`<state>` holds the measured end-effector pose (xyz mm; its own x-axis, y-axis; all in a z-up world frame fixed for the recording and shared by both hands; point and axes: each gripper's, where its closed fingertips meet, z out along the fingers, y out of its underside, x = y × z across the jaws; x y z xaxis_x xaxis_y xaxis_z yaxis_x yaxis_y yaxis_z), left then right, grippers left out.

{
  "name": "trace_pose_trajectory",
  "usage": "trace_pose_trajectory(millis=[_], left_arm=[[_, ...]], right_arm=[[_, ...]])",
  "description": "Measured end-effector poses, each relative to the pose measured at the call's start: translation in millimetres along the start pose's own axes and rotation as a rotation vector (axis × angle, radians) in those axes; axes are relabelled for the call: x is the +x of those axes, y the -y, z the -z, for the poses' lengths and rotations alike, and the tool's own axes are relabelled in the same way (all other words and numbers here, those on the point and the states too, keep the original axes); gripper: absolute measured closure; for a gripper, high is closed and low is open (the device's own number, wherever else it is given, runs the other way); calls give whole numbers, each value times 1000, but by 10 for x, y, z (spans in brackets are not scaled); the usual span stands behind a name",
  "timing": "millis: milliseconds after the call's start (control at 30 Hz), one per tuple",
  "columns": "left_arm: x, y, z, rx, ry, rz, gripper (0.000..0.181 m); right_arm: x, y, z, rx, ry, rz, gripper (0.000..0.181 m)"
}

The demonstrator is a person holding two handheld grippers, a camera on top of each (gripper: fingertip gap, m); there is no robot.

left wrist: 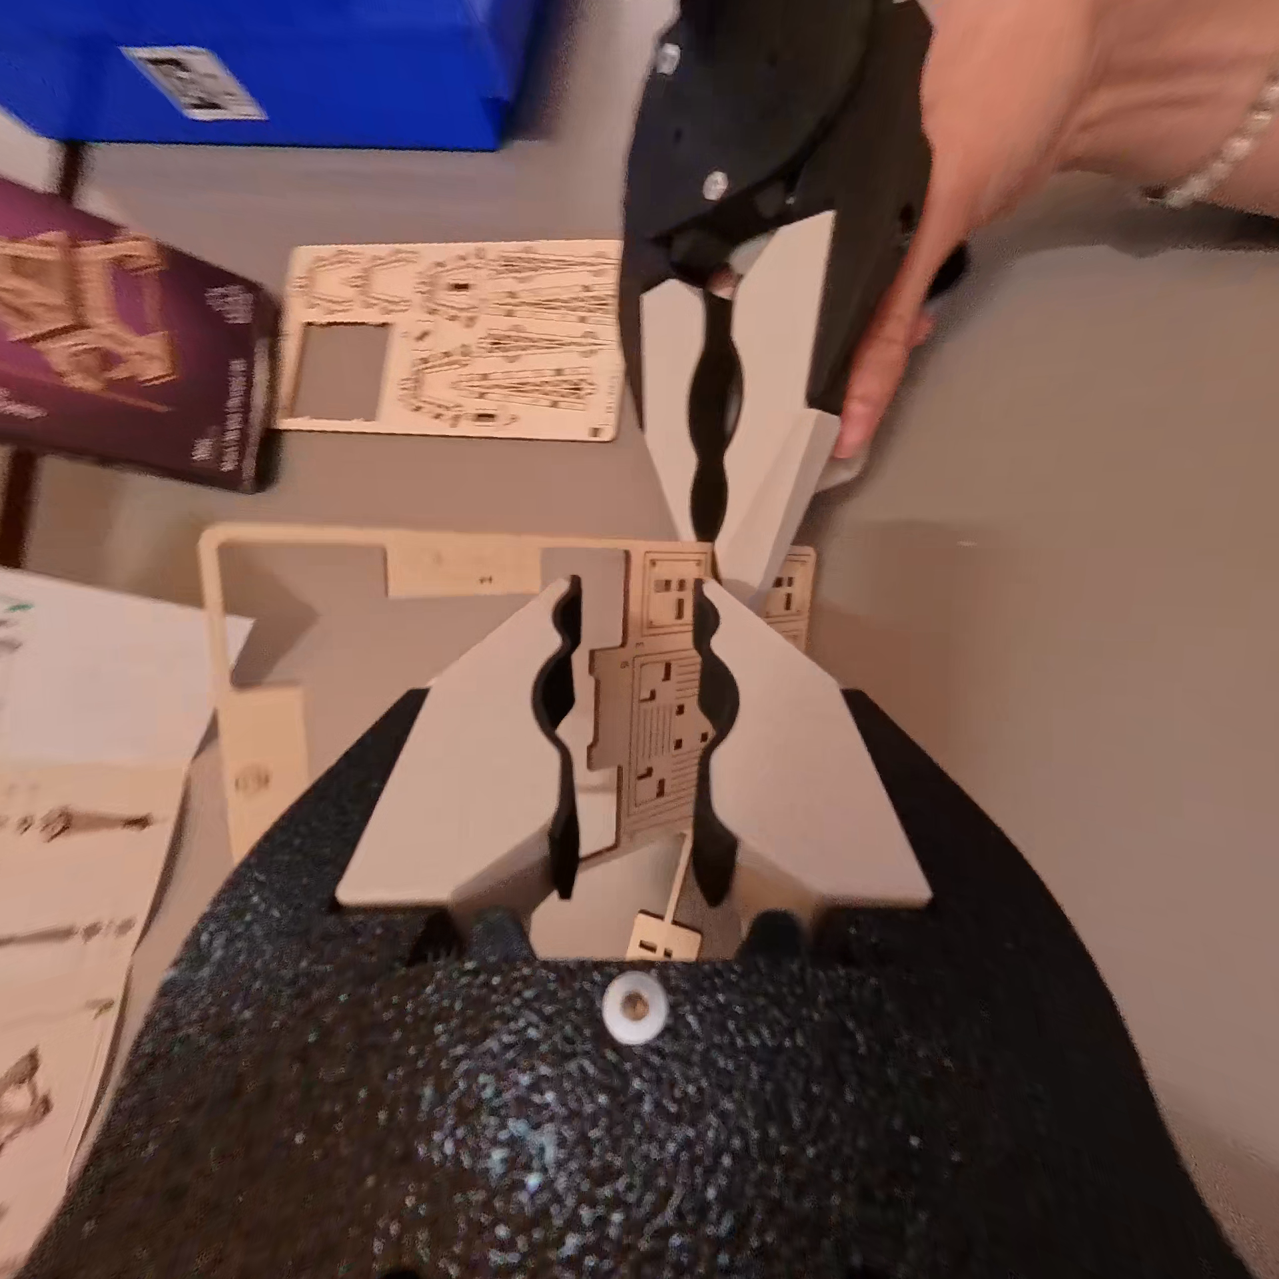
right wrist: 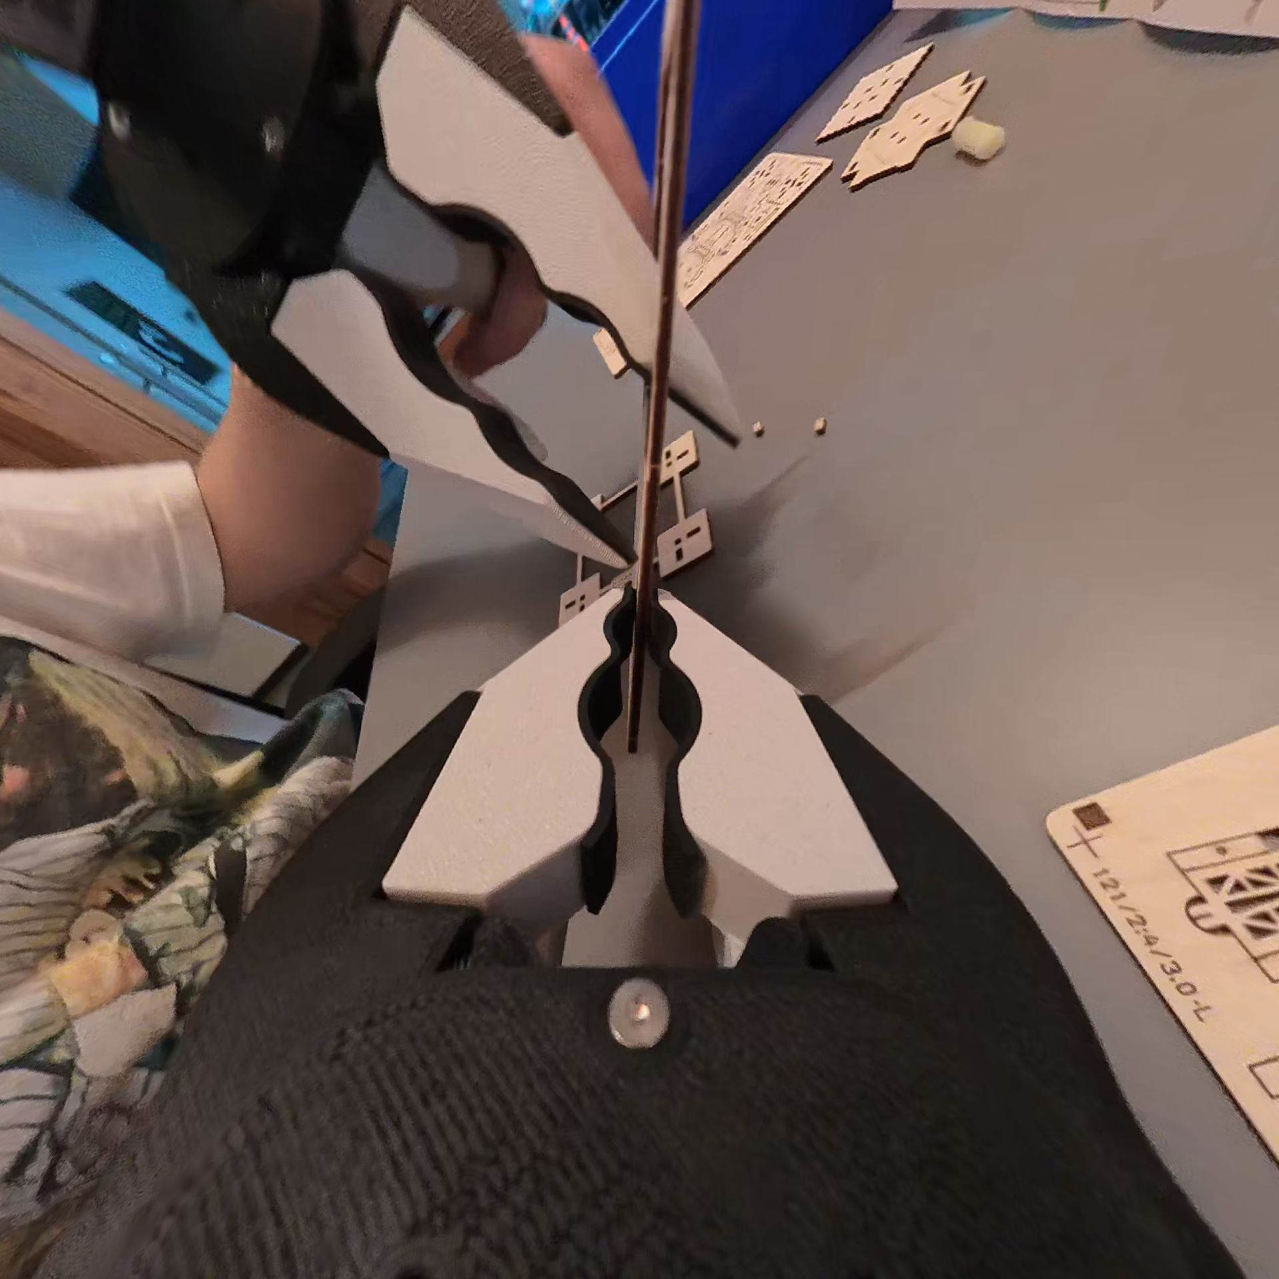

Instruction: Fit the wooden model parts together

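Observation:
A thin wooden parts sheet (left wrist: 450,571) with several cut-out holes is held above the grey table. It shows edge-on in the right wrist view (right wrist: 652,415). My right gripper (right wrist: 643,602) is shut on one edge of the sheet; in the left wrist view (left wrist: 713,554) it comes in from the far side. My left gripper (left wrist: 637,595) is open, with its fingertips close to the sheet and an engraved panel part (left wrist: 664,727) showing between them. In the right wrist view the left gripper (right wrist: 682,495) has one fingertip on each side of the sheet's edge.
A second parts sheet (left wrist: 450,339), a purple box (left wrist: 124,332) and a blue box (left wrist: 277,62) lie farther off, with instruction papers (left wrist: 83,692) at the left. Loose wooden parts (right wrist: 900,118) and another sheet (right wrist: 1190,900) lie on the table (right wrist: 969,484). Both grippers' tips are close together, under 4 cm apart.

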<state>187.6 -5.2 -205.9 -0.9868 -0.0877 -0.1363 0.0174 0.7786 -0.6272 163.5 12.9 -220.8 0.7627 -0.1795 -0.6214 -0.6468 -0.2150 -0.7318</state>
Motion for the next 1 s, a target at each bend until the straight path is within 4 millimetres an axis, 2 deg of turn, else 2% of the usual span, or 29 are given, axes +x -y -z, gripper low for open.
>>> trace_pose_trajectory(millis=[100,233,300,367,400,467,533,867,1000], left_arm=[[102,1,6,-54,-149,-4,167],[107,30,7,-59,-199,-6,169],[118,55,-5,-29,-255,47,169],[61,83,-36,5,-288,124,169],[24,93,-56,20,-296,162,169],[-31,132,-89,62,-303,211,169],[-43,152,-116,98,-301,193,169],[-136,226,-182,184,-250,101,162],[-235,278,-208,188,-200,178,141]], right_arm=[[-36,-15,-14,-21,-2,59,181],[-35,1,-1,-12,3,60,181],[30,41,26,16,-28,34,160],[59,82,64,35,-58,70,157],[80,110,81,45,-91,113,158],[100,109,103,35,-137,182,172],[133,92,115,18,-160,195,173],[224,168,201,110,-111,-13,180],[305,176,248,140,-124,-91,180]])
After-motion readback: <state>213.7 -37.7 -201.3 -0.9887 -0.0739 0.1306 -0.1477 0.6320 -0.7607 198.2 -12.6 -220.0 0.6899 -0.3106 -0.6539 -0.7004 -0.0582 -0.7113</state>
